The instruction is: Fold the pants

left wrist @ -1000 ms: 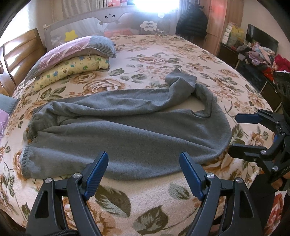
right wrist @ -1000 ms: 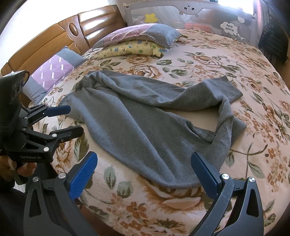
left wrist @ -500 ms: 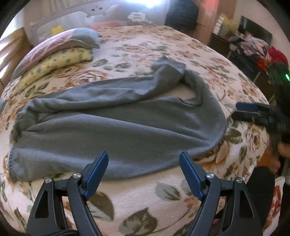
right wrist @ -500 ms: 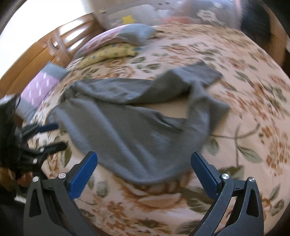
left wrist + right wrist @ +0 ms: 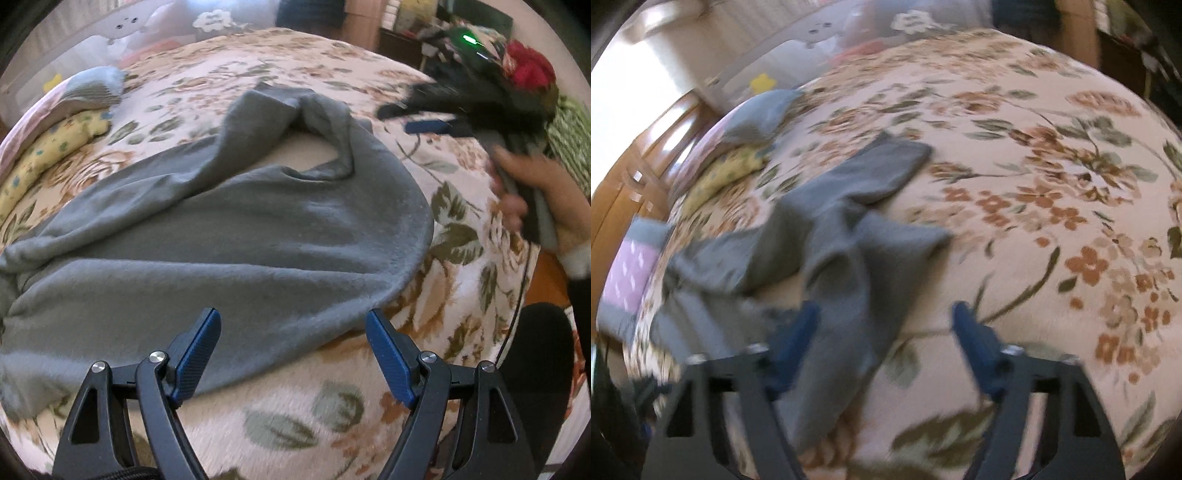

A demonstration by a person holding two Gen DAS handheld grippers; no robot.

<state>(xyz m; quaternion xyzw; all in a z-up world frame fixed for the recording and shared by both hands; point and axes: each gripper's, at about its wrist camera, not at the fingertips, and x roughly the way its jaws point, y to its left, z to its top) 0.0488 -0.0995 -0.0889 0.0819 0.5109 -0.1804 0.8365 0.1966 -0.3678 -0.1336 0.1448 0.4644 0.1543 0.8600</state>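
Grey pants [image 5: 221, 236], seemingly unlabelled

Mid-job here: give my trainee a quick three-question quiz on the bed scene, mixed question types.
1. True or false: the left gripper is clamped on the grey fleece pants.
2. The pants lie on: A) a wooden floor B) the floral bedspread C) a chair.
3. Fill in: in the right wrist view the right gripper has its fingers ____.

Key: 1 false, both fingers stand apart, holding nothing; 2 B; 3 open.
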